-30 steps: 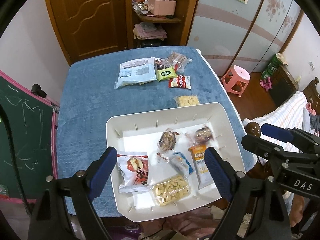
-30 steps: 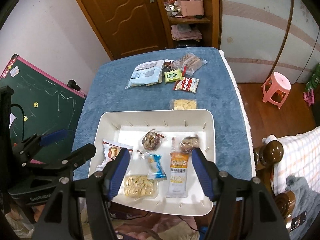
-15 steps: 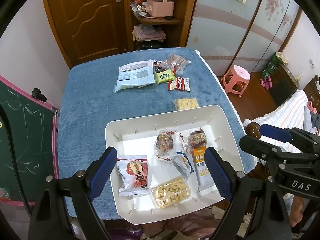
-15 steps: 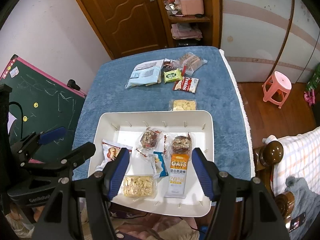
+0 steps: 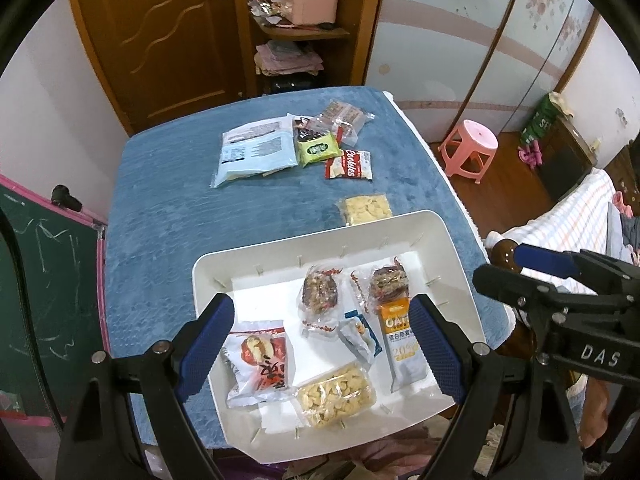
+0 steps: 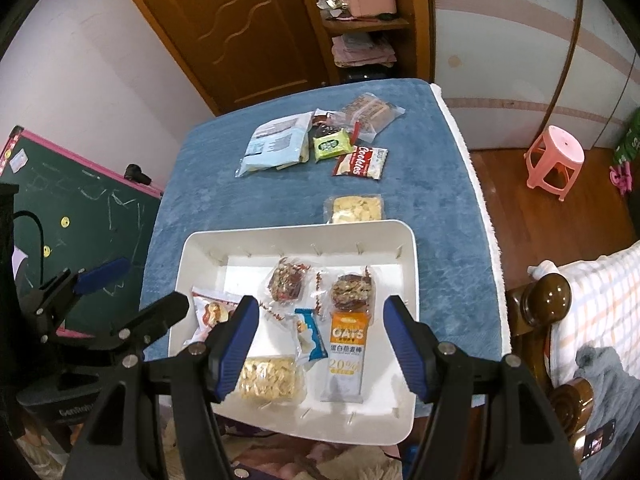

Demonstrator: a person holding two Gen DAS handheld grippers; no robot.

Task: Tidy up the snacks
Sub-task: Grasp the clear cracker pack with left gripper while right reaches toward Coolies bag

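Observation:
A white tray (image 5: 224, 272) (image 6: 404, 240) sits at the near end of the blue-covered table (image 5: 160, 200). It holds several snack packets, among them an oats bar (image 6: 346, 356), two nut clusters (image 5: 320, 288) and a red-printed pack (image 5: 260, 360). Beyond the tray lie a yellow cracker pack (image 5: 366, 208) (image 6: 356, 208), a Cookies pack (image 5: 348, 164) (image 6: 360, 162), a green pack (image 5: 316, 148), a pale blue bag (image 5: 256, 152) and a clear packet (image 5: 346, 114). My left gripper (image 5: 320, 344) hangs open above the tray, holding nothing. My right gripper (image 6: 320, 344) is open too, over the tray's near half.
A green chalkboard (image 6: 60, 216) leans at the table's left side. A pink stool (image 6: 554, 160) stands on the wood floor to the right, near a bed with a wooden post (image 6: 550, 292). A door and a shelf unit (image 5: 304, 32) stand behind the table.
Both grippers have drifted a little toward the far end of the table, so the tray sits lower in each view. The second nut cluster now lies flat in the tray. Jaws unchanged.

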